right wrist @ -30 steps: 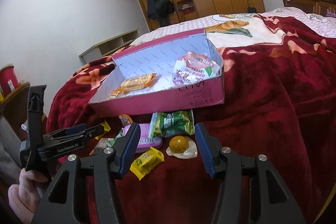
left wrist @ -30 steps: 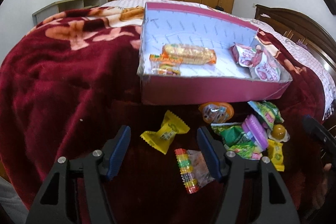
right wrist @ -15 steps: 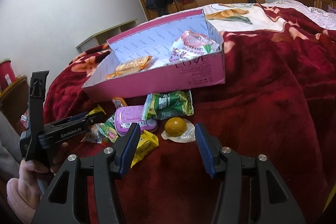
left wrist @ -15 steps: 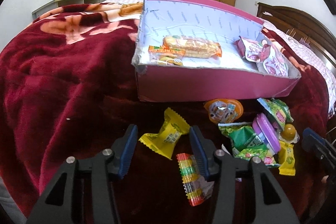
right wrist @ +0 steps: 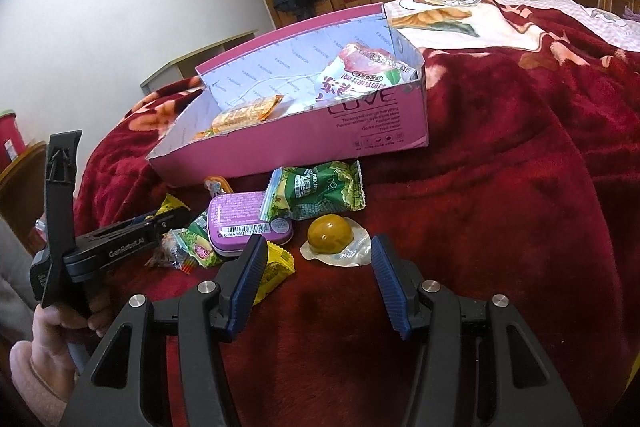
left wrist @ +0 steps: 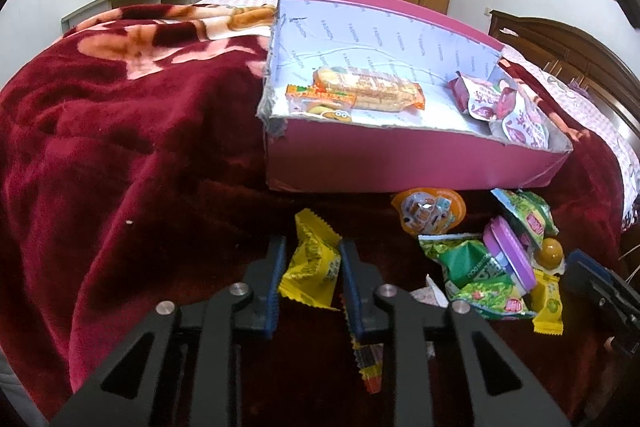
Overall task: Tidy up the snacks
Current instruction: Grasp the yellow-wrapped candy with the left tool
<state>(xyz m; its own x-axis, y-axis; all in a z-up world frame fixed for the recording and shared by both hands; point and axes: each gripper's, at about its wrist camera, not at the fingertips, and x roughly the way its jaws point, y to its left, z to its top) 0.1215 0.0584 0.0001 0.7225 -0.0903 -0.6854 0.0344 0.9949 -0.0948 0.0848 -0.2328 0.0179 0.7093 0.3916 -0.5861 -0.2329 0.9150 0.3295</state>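
Progress: we count three snacks in pink box [left wrist: 400, 167] | left gripper [left wrist: 312, 267] pinching yellow candy [left wrist: 310, 267] on bed | right gripper [right wrist: 318, 275] half-spread, empty | pile remains

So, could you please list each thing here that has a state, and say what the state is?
Left claw: shut on the yellow candy packet.
Right claw: open, nothing between its fingers.
Pink box: open, no lid on it, snacks inside.
Purple tin: closed, lying flat.
Green grape packet: sealed.
Egg-shaped pouch: sealed, lying on the blanket.
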